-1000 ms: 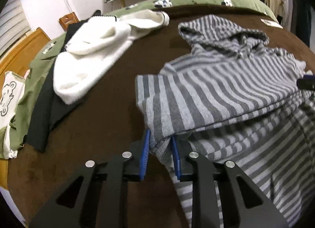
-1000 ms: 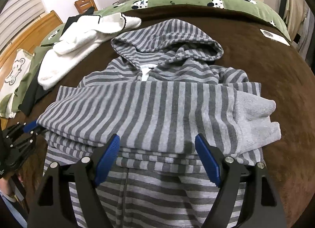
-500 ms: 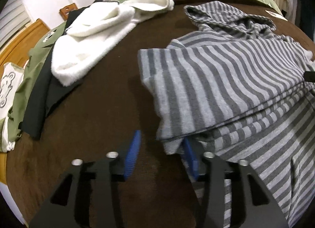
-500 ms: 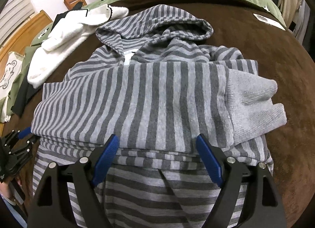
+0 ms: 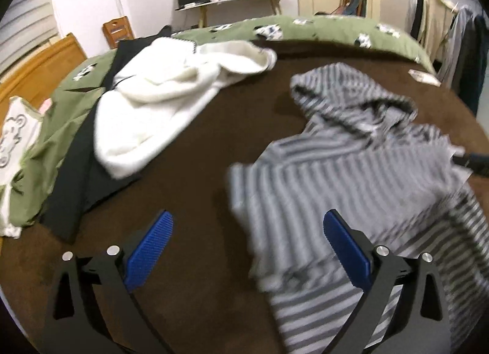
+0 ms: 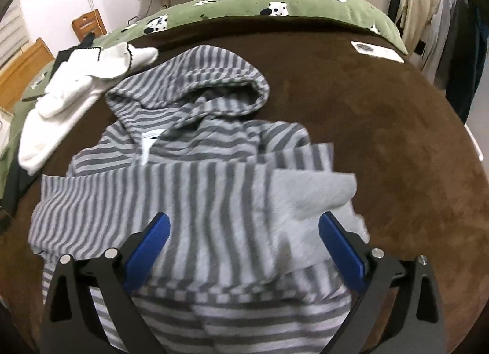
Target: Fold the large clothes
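Note:
A grey striped hoodie (image 5: 351,170) lies on a brown blanket (image 5: 198,155), its hood (image 6: 195,79) toward the far side. One sleeve is folded across the chest (image 6: 183,195), with the plain grey cuff (image 6: 311,195) at the right. My left gripper (image 5: 247,216) hovers over the hoodie's left edge. Its jaws are opening wide, and the blue pads (image 5: 149,250) touch no cloth. My right gripper (image 6: 244,218) hangs over the folded sleeve and cuff. Its jaws are opening too; cloth lies below and between them, but the pads do not press on it.
A white fleece garment (image 5: 159,103) and a black garment (image 5: 79,164) lie left of the hoodie. A green panda-print quilt (image 6: 275,9) runs along the far side. A small card (image 6: 376,51) rests at the far right. Clothes hang on a rack (image 6: 428,12).
My left gripper let go of the hoodie's folded left edge, opened wide and lifted away. My right gripper spread slightly wider and shifted over the sleeve, which stays folded across the chest.

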`<move>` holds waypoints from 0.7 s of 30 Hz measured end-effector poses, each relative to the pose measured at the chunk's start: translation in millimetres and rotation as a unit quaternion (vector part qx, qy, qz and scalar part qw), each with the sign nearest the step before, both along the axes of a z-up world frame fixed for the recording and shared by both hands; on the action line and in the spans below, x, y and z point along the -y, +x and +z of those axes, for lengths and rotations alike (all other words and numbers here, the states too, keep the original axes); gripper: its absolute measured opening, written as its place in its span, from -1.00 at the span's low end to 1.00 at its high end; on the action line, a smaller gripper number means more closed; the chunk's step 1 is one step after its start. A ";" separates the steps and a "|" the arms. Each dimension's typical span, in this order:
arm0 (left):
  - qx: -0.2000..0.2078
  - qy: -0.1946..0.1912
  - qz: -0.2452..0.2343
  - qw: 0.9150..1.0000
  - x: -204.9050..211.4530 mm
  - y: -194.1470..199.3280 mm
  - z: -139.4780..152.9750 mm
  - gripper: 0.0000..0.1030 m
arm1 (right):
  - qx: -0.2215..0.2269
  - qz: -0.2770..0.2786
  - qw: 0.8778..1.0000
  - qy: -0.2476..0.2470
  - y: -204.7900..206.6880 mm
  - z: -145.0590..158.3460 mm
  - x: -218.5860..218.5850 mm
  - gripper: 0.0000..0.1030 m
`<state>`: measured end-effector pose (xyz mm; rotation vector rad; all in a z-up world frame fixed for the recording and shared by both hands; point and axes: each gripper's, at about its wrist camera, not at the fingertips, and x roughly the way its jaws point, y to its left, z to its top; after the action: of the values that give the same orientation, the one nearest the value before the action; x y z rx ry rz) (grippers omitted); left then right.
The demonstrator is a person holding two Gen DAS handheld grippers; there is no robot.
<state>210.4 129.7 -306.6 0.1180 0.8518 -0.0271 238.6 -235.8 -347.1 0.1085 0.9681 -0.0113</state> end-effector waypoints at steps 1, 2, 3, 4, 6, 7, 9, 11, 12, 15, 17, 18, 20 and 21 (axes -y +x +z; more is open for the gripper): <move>0.002 -0.009 -0.003 1.000 4.2 5.3 1.2 0.87 | 0.000 0.000 1.000 -0.009 1.7 -0.7 1.9 0.87; 0.004 -0.025 -0.007 1.000 9.9 13.4 1.6 0.87 | -0.001 0.003 1.000 -0.015 5.1 -2.3 3.5 0.87; 0.000 -0.035 -0.012 0.999 15.1 19.6 -0.9 0.87 | -0.002 0.006 1.000 -0.021 7.5 -4.3 4.3 0.87; -0.003 -0.042 -0.017 0.999 21.0 26.0 -5.1 0.87 | -0.004 0.008 1.000 -0.030 10.0 -7.3 5.3 0.87; -0.005 -0.050 -0.025 0.998 31.1 35.8 -17.1 0.87 | -0.006 0.010 0.999 -0.042 13.8 -13.8 7.8 0.87; -0.005 -0.055 -0.026 0.998 33.9 40.4 -24.4 0.87 | -0.007 0.008 0.999 -0.046 15.8 -17.6 9.9 0.87; -0.009 -0.075 -0.020 0.997 33.2 46.7 -40.4 0.87 | -0.014 0.005 0.999 -0.048 18.7 -26.8 15.1 0.87; -0.033 -0.086 -0.015 0.996 29.7 54.6 -58.7 0.87 | -0.023 0.005 0.999 -0.048 21.0 -38.7 20.8 0.87; -0.043 -0.084 -0.012 0.995 27.3 57.5 -68.8 0.87 | -0.026 0.004 0.998 -0.049 21.5 -42.8 21.7 0.87; -0.080 -0.068 -0.013 0.994 20.8 61.9 -93.5 0.87 | -0.039 0.003 0.998 -0.052 23.0 -59.0 25.7 0.87; -0.098 -0.060 -0.020 0.993 16.0 60.6 -106.4 0.87 | -0.040 0.003 0.998 -0.051 24.0 -65.4 27.3 0.89; -0.101 -0.060 -0.023 0.993 13.6 60.0 -109.1 0.88 | -0.040 0.003 0.998 -0.050 24.8 -67.1 28.0 0.89; -0.107 -0.062 -0.032 0.992 10.4 59.4 -113.2 0.89 | -0.045 0.001 0.998 -0.046 27.3 -69.5 29.4 0.89; -0.108 -0.062 -0.034 0.992 9.6 59.3 -114.2 0.89 | -0.046 0.001 0.998 -0.046 27.9 -69.4 29.5 0.90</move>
<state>269.7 120.1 -420.9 0.0276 1.0604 -0.1597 266.5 -265.3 -416.5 0.0231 1.0577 -0.0597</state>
